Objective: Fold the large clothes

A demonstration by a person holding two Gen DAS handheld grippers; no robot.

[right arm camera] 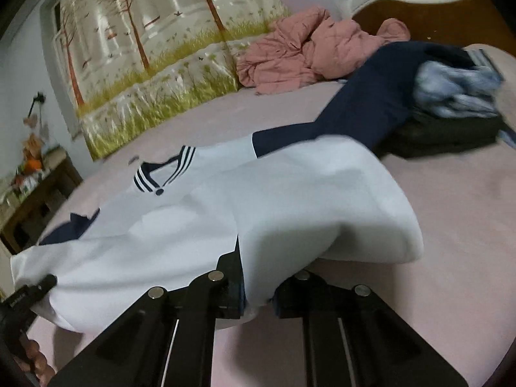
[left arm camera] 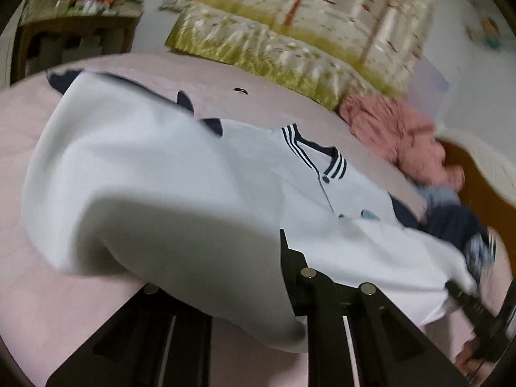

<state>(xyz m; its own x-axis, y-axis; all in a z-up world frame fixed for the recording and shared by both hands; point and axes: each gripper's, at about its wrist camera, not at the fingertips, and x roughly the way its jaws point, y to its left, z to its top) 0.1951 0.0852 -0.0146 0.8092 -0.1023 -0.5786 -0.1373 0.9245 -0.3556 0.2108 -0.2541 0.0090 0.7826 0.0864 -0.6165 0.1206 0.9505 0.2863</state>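
Here, in the left wrist view: left gripper [left arm camera: 258, 290] closed on the hem of the white jacket [left arm camera: 154, 174], cloth pinched between the black fingers [left arm camera: 292, 267] and lifted from the pink bed sheet [left arm camera: 25, 258]. Rest of the jacket spread across the bed, striped navy collar [left arm camera: 317, 153] toward the far side, buttons down the front. Beyond it, a pink quilt [left arm camera: 396, 132] heaped near the wooden headboard [left arm camera: 474, 177]. Tree-printed curtain [left arm camera: 290, 32] behind the bed, a dark wooden shelf [left arm camera: 71, 42] at far left. Other gripper partly seen at the right edge, blurred.

Then, in the right wrist view: right gripper [right arm camera: 258, 290] also closed on the jacket [right arm camera: 306, 193], white fabric squeezed between its fingers [right arm camera: 230, 285] and raised in a fold. Navy sleeve [right arm camera: 354, 109] stretched toward a pile of dark folded clothes [right arm camera: 451, 122] near the headboard [right arm camera: 435, 16]. Pink quilt [right arm camera: 309, 45] farther back. At the lower left edge, a hand [right arm camera: 35, 358] on the left gripper's handle.
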